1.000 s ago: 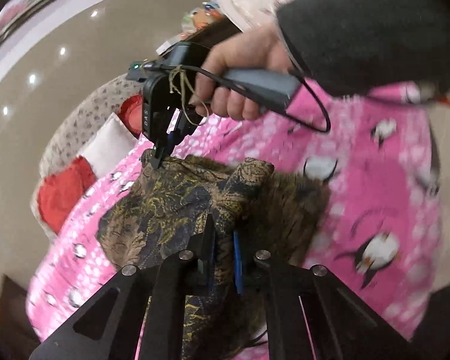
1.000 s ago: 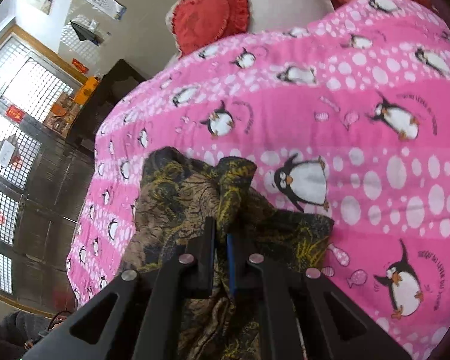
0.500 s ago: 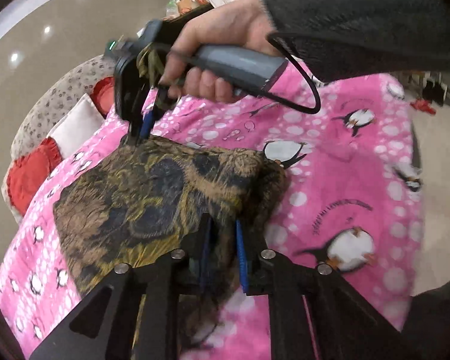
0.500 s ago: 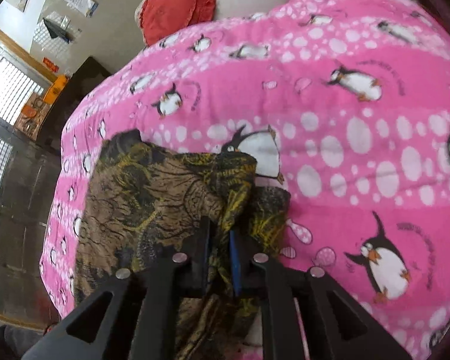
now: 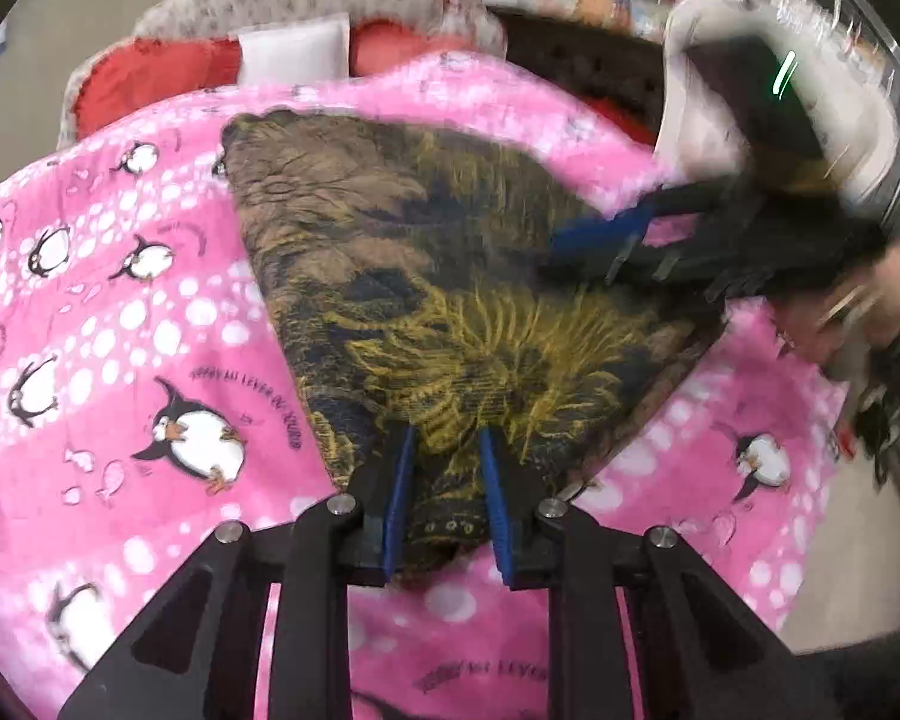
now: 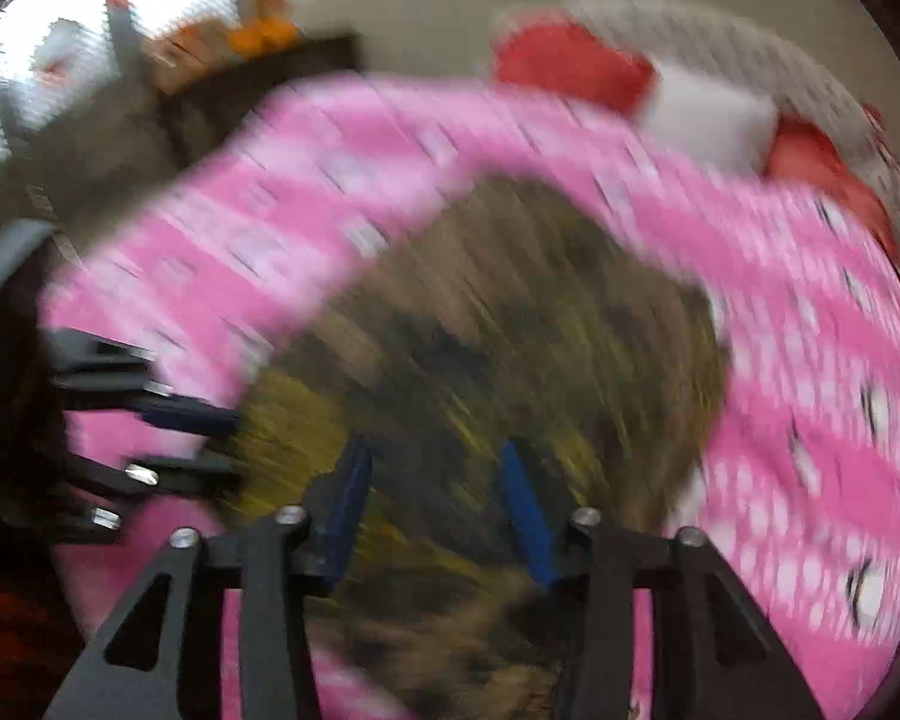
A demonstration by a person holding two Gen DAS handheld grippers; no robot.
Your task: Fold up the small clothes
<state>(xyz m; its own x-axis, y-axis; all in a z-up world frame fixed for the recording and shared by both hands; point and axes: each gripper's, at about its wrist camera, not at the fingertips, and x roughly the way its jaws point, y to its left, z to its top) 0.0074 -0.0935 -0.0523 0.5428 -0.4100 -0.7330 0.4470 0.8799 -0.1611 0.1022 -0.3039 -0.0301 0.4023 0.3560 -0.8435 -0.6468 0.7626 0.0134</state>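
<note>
A brown garment with yellow and dark print [image 5: 438, 276] lies spread flat on the pink penguin blanket [image 5: 120, 324]. My left gripper [image 5: 447, 450] is open over the garment's near edge, its blue pads apart, nothing held. My right gripper [image 6: 435, 468] is open too, over the same garment [image 6: 510, 330], in a view blurred by motion. The right gripper also shows in the left wrist view [image 5: 618, 240], at the garment's right side. The left gripper shows at the left edge of the right wrist view [image 6: 186, 444].
Red cushions [image 5: 150, 78] and a white pillow [image 5: 294, 54] lie at the far end of the blanket. A dark cabinet [image 6: 258, 96] stands beyond the bed by a bright window. Bare floor [image 5: 858, 570] shows at the right past the blanket's edge.
Both grippers were shut on the bunched garment and lifted it. Now it lies flat on the blanket and both grippers have opened and let go. The right one is moving fast.
</note>
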